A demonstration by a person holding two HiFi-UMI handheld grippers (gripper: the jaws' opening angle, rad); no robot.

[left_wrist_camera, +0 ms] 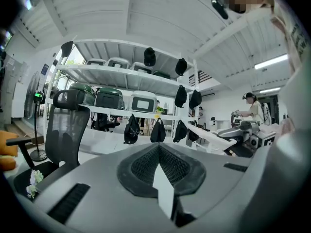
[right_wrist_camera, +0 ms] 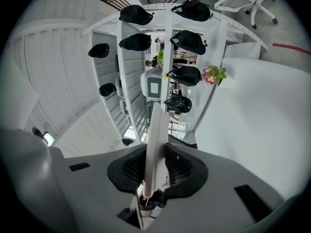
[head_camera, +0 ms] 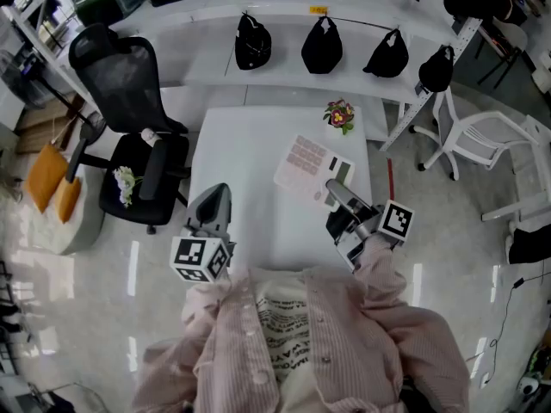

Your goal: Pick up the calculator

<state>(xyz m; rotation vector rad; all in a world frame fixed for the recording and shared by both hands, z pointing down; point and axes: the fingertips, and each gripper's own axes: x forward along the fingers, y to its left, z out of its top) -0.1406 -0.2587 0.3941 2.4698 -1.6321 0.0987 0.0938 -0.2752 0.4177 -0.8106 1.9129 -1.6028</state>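
Calculator (head_camera: 312,169) sits over the white desk (head_camera: 250,162), long axis running away from the right hand-held gripper (head_camera: 337,198) at its near end, with the left hand-held gripper (head_camera: 211,206) well apart. Left gripper view shows jaws together, empty. Right gripper view shows the calculator edge-on, clamped between the pads.

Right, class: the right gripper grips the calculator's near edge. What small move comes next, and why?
Probably lift the right gripper straight up a little. Its jaws are clamped on the calculator, which sits low over the table, so a short rise should clear it.
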